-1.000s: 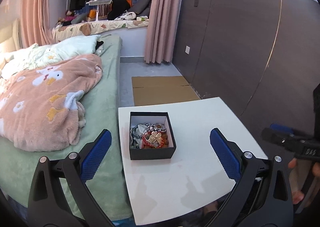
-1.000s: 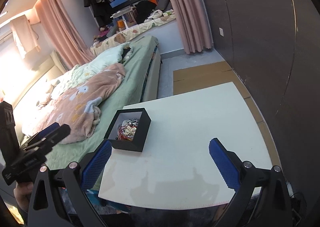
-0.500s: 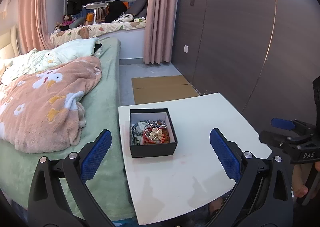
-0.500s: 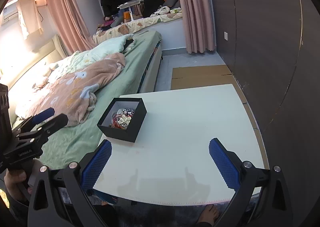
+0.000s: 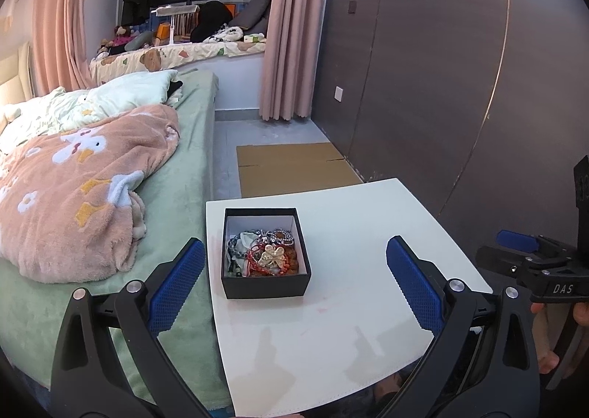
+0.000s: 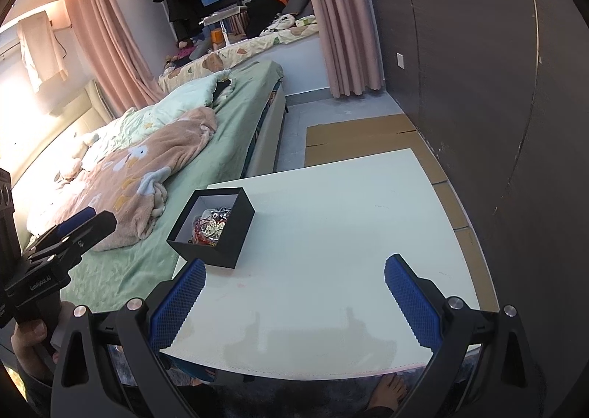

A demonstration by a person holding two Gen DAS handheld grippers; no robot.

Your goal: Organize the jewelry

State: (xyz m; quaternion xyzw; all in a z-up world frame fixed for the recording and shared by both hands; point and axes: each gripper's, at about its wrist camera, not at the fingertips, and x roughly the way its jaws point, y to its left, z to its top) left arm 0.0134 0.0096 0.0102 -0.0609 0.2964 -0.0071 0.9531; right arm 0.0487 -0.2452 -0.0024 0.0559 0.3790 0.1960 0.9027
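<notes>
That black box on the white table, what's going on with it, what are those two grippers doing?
A person holds a two-finger gripper in each hand over a white table beside a bed. The left gripper and right gripper are both open and empty, and neither touches anything. The open black box sits near the table's bed-side edge, holding a tangled pile of jewelry, including red beads and a gold piece. Nothing has been taken out yet.

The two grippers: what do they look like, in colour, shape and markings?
The left gripper and the right gripper look alike: black angular frames, silver bolts, and long fingers with blue, textured pads. Seen from the left wrist view, the right gripper's body carries white letters "DAS".
</notes>
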